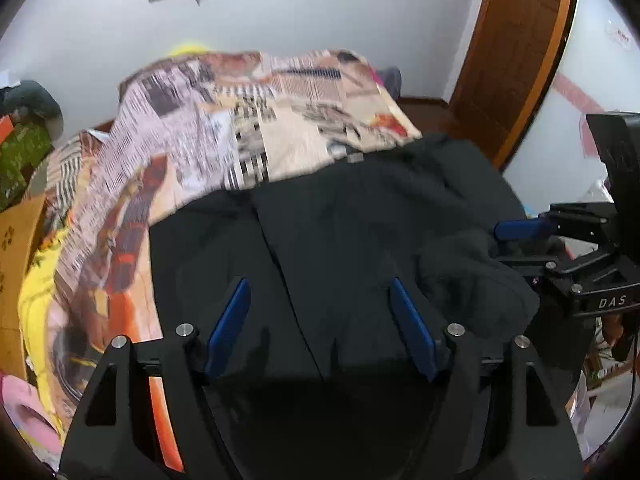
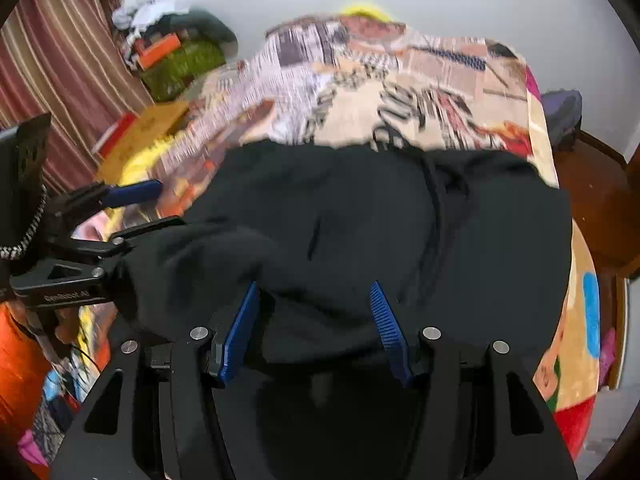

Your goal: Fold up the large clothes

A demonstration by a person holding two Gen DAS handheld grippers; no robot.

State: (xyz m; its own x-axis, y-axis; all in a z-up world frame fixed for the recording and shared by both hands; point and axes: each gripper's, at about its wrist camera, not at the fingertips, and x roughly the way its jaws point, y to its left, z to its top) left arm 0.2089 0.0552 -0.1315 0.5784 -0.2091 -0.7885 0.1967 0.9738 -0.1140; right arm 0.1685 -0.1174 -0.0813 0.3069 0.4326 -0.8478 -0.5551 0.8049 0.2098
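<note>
A large black garment (image 1: 340, 232) (image 2: 380, 220) lies spread on a bed covered by a patterned sheet (image 1: 192, 128) (image 2: 400, 92). My left gripper (image 1: 319, 281) hovers over the garment's near part, blue fingers wide apart and nothing pinched between them; in the right wrist view it (image 2: 160, 208) shows at the left by a bunched fold. My right gripper (image 2: 313, 285) is open above a raised fold of the black cloth (image 2: 224, 256), which runs between and under its fingers. In the left wrist view it (image 1: 500, 246) sits at the garment's right edge.
A wooden door (image 1: 520, 48) stands beyond the bed on the right. A cardboard box (image 2: 148, 128), a pile of clutter (image 2: 176, 52) and a striped curtain (image 2: 52, 60) are on the bed's left side. A yellow cloth (image 1: 36, 300) lies at the sheet's left edge.
</note>
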